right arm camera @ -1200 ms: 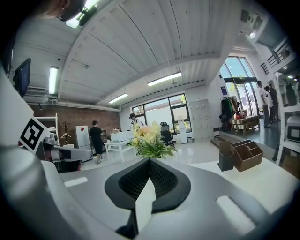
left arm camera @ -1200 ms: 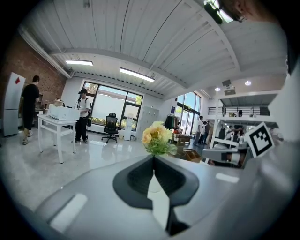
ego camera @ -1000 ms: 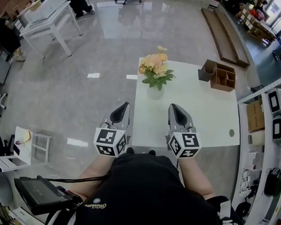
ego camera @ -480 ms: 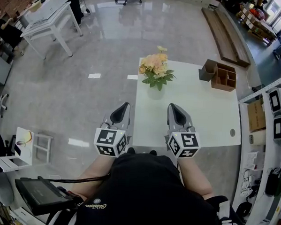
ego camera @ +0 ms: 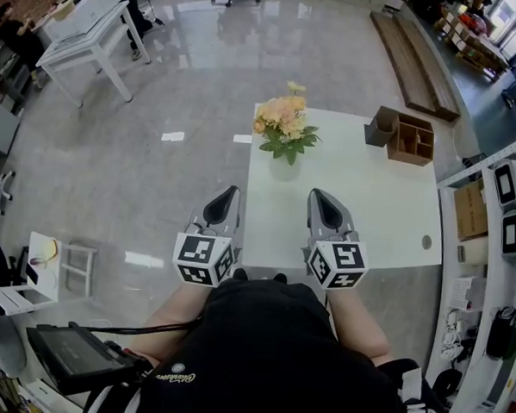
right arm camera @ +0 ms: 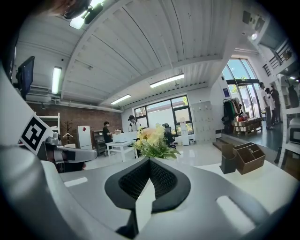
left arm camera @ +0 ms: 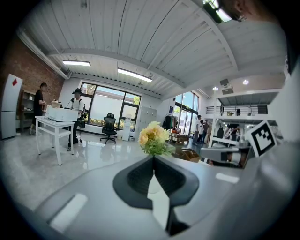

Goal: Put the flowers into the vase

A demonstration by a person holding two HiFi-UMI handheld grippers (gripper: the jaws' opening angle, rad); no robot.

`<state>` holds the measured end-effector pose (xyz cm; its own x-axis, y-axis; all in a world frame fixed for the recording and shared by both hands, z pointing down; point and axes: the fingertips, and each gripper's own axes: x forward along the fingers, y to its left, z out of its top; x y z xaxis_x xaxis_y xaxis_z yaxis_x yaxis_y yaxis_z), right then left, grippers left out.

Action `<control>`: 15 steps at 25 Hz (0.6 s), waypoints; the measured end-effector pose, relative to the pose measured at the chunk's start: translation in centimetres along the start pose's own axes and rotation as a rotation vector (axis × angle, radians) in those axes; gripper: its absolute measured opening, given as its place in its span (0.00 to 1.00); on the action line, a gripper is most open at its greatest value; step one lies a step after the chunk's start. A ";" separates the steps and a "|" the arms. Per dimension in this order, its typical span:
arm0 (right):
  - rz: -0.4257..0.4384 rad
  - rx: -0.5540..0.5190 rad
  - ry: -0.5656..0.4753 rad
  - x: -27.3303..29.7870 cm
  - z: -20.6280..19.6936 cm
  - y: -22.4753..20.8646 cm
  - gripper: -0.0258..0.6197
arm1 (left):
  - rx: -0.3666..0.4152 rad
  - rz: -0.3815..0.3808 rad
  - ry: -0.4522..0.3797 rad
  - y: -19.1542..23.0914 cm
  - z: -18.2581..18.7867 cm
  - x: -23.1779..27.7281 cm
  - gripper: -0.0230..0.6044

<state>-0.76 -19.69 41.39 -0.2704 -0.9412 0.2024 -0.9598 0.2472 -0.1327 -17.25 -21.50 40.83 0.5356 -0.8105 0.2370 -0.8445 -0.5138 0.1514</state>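
White counter (ego camera: 370, 207) on a glossy floor: at its near edge the left gripper (ego camera: 230, 192) and right gripper (ego camera: 317, 196) hover, jaws clenched on nothing. Farther back, the flowers (ego camera: 284, 121) stand in the vase (ego camera: 284, 166); a wooden organizer (ego camera: 408, 140) sits far right.

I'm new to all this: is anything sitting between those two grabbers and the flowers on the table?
Nothing visible. The flowers already stand in the vase at the far left of the table; only its bare top lies between them and the left gripper and right gripper, both shut. The wooden organizer sits aside at the far right.
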 end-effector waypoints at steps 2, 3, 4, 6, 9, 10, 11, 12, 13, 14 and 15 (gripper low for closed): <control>0.000 0.000 0.005 0.1 -0.1 0.0 0.04 | -0.001 0.000 0.002 0.0 -0.1 0.1 0.05; 0.001 -0.001 0.007 0.1 -0.1 0.0 0.04 | -0.001 0.001 0.003 0.0 -0.1 0.1 0.05; 0.003 -0.002 0.008 0.2 -0.1 0.0 0.04 | -0.001 0.001 0.004 0.0 -0.1 0.2 0.05; 0.005 -0.002 0.011 0.3 -0.2 0.0 0.04 | -0.001 0.001 0.005 -0.1 -0.2 0.3 0.05; 0.006 0.000 0.017 0.4 -0.4 -0.2 0.04 | 0.000 0.001 0.009 -0.1 -0.3 0.4 0.05; 0.006 0.001 0.018 0.4 -0.5 -0.2 0.04 | 0.002 0.002 0.009 -0.1 -0.3 0.5 0.05; 0.007 0.000 0.019 0.5 -0.5 -0.3 0.04 | 0.005 0.002 0.009 -0.1 -0.3 0.5 0.05; 0.007 0.000 0.019 0.5 -0.5 -0.3 0.04 | 0.005 0.002 0.008 -0.1 -0.3 0.6 0.05; 0.006 0.000 0.019 0.5 -0.5 -0.4 0.04 | 0.003 0.001 0.009 -0.2 -0.3 0.6 0.05; 0.006 0.000 0.020 0.5 -0.4 -0.4 0.04 | 0.001 0.000 0.010 -0.2 -0.3 0.6 0.05; 0.006 0.000 0.021 0.5 -0.4 -0.4 0.04 | -0.001 0.000 0.011 -0.2 -0.3 0.6 0.05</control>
<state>-0.54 -20.21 41.99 -0.2774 -0.9347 0.2224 -0.9583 0.2526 -0.1337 -16.78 -21.85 41.26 0.5359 -0.8074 0.2470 -0.8443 -0.5136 0.1528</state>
